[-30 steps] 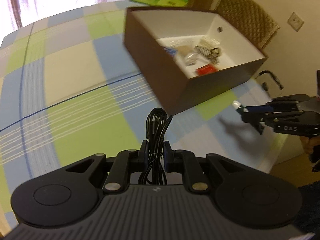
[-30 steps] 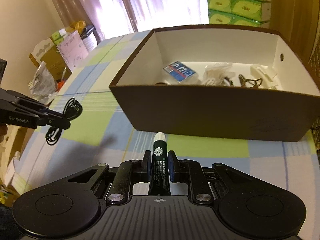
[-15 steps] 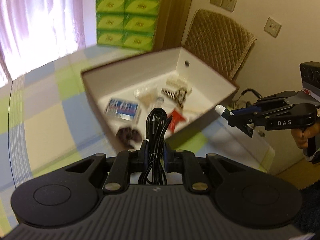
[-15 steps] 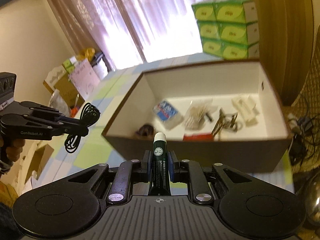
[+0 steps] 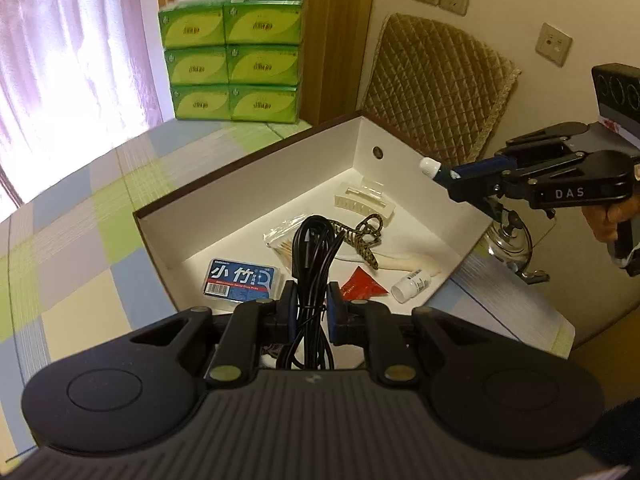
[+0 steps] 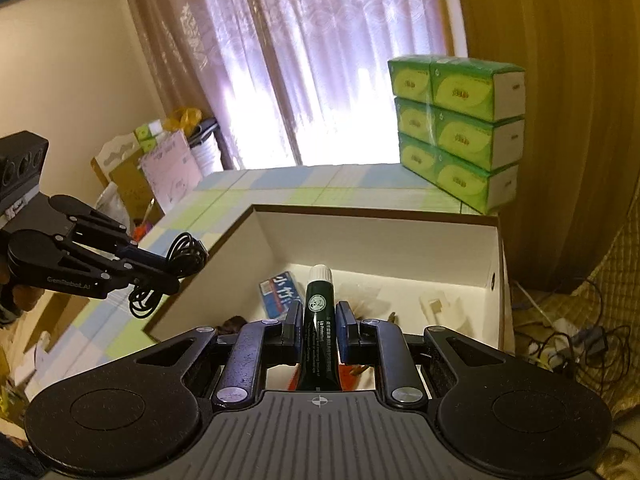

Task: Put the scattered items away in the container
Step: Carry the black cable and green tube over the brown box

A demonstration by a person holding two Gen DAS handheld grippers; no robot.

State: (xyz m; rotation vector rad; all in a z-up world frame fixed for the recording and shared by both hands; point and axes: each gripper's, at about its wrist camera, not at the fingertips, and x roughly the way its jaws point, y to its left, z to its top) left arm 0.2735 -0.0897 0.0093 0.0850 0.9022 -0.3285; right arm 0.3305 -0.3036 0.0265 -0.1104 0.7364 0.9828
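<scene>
While both tools are held above the open brown cardboard box with a white inside (image 5: 256, 184), each one is closed on an item. At the bottom centre of the left wrist view, the left gripper (image 5: 311, 309) is seen with its jaws pressed narrowly on a coiled black cable (image 5: 314, 248), whose loop stands up over the middle of the box. In the right wrist view the same gripper (image 6: 160, 270) is seen at the left edge, beside the near left corner of the box (image 6: 372, 216), with the cable (image 6: 176, 256) hanging from it.

The right gripper (image 6: 318, 326) is shown at the bottom centre of its own view, its jaws clamped on a dark green tube with a white cap (image 6: 318, 312), which points over the box floor. At the right of the left wrist view this gripper (image 5: 460, 182) is held by a hand (image 5: 608, 216), and the tube (image 5: 444, 170) is above the right wall of the box.

On the box floor are seen a blue flat packet with white characters (image 5: 240, 280), a red triangular sachet (image 5: 362, 284), a small white bottle (image 5: 412, 286), a cream plastic clip (image 5: 362, 200) and a patterned cord (image 5: 362, 240). A stack of green tissue packs (image 5: 234, 56) stands in the upper part of the frame, on the checked tablecloth (image 5: 80, 240) behind the box.
</scene>
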